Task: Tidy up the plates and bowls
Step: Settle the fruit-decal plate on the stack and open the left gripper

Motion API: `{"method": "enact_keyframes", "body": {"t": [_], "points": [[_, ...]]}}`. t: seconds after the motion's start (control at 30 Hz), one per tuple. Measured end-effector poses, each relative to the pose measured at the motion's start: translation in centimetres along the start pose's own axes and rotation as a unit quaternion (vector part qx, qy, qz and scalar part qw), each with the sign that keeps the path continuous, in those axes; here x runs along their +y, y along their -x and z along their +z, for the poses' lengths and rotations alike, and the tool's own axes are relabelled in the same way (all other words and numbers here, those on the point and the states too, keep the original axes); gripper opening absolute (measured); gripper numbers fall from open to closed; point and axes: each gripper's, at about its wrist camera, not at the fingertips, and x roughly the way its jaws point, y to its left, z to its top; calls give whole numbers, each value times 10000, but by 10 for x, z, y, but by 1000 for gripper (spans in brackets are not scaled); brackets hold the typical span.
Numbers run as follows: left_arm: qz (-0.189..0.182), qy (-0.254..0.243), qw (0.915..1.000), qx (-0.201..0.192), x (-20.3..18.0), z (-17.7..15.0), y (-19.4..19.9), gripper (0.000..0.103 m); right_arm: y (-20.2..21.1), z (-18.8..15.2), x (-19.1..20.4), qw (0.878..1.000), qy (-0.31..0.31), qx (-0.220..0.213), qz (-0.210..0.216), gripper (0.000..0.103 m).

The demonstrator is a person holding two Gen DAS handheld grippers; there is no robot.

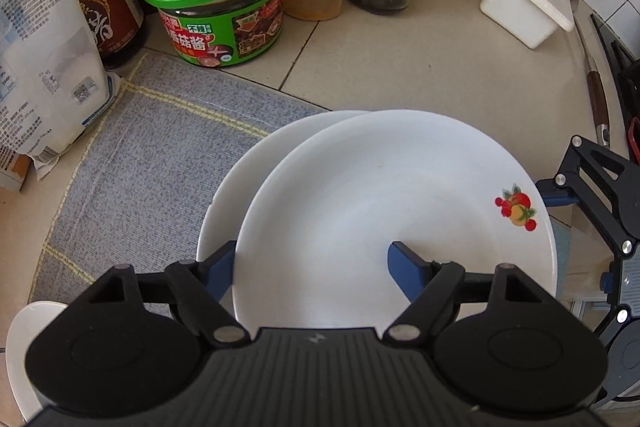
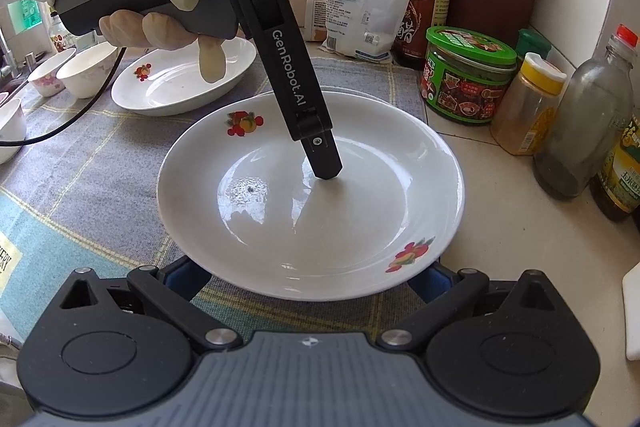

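The top plate (image 2: 310, 195) sits stacked slightly off-centre on another plate (image 1: 240, 179), on the grey cloth (image 1: 132, 147) covering the tabletop. The left hand-held gripper (image 1: 310, 267) straddles its rim, jaws apart. The right hand-held gripper (image 2: 308, 281) reaches under it, grip unclear.

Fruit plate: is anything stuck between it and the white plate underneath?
Only the left tool itself: one finger sits under the rim of the fruit plate, over the lower plate. Otherwise nothing visible lies between them.
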Motion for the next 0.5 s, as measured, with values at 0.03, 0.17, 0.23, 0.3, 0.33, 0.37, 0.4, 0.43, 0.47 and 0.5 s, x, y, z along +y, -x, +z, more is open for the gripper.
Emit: {"method": "enact_keyframes", "body": {"t": [0.03, 0.17, 0.23, 0.3, 0.33, 0.37, 0.4, 0.43, 0.47, 0.5], "points": [[15, -8, 10000, 5, 0, 0, 0, 79, 0, 0, 0, 10000, -1, 0, -2, 103], [68, -47, 10000, 6, -1, 1, 1, 80, 1, -1, 0, 10000, -18, -13, 18, 103], [82, -50, 10000, -3, -1, 1, 2, 80, 1, 0, 0, 10000, -8, -16, 20, 103], [103, -45, 9999, -16, -1, 1, 3, 81, 2, 0, 1, 10000, -4, -24, 24, 103], [113, -44, 9999, -26, -1, 1, 4, 81, 2, 0, 1, 10000, -4, -28, 27, 103], [114, -30, 9999, -39, -1, 1, 4, 81, 2, 0, 0, 10000, -4, -28, 21, 103], [114, -20, 9999, -47, 0, 1, 5, 81, 2, 0, 0, 10000, -4, -28, 12, 103], [118, -24, 9999, -53, -1, 0, 5, 81, 2, 0, 0, 10000, -5, -27, 5, 103], [125, -20, 9999, -60, -1, 0, 6, 81, 2, 0, 0, 10000, -5, -31, 7, 103], [130, -18, 9999, -60, -1, 0, 6, 82, 2, 0, 0, 10000, 4, -35, 9, 103]]}}
